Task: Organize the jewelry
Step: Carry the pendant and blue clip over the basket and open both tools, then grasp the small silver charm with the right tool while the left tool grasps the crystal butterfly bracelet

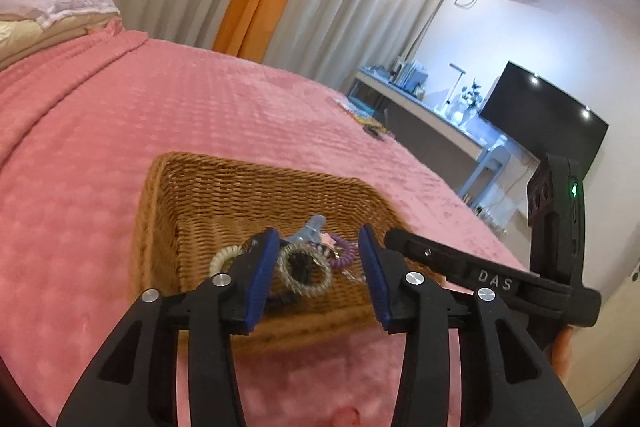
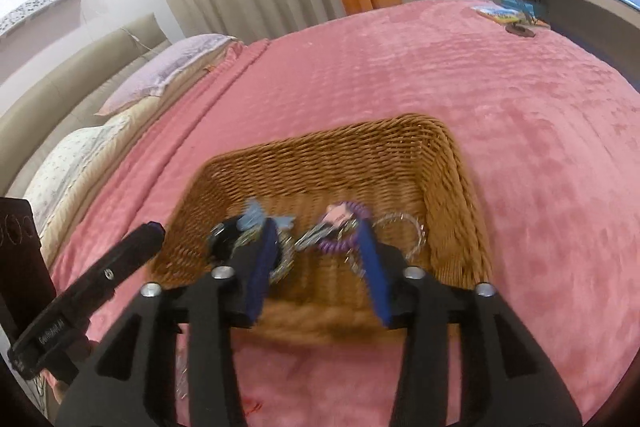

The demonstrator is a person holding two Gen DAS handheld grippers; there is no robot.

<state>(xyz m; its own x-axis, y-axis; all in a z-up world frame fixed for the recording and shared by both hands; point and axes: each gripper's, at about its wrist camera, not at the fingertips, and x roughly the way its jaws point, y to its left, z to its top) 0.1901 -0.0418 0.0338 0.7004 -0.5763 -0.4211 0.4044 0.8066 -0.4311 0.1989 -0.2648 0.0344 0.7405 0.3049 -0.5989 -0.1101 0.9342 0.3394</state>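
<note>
A brown wicker basket (image 1: 248,187) sits on the pink bedspread; it also shows in the right wrist view (image 2: 340,159). Inside lie a cream coil hair tie (image 1: 222,255), a silver-grey coil tie (image 1: 306,269), a purple coil bracelet (image 1: 345,254) (image 2: 340,245), a light blue hair clip (image 1: 310,229) (image 2: 256,217) and a thin wire bangle (image 2: 404,227). My left gripper (image 1: 318,251) is open and empty, just above the basket's near rim. My right gripper (image 2: 318,247) is open and empty, over the same rim, beside the left one.
The pink bedspread (image 1: 160,115) stretches far around the basket. Small colourful items (image 2: 508,17) lie at the bed's far corner. Pillows (image 2: 160,75) are at the head. A desk (image 1: 420,107), a TV (image 1: 548,119) and curtains stand beyond the bed.
</note>
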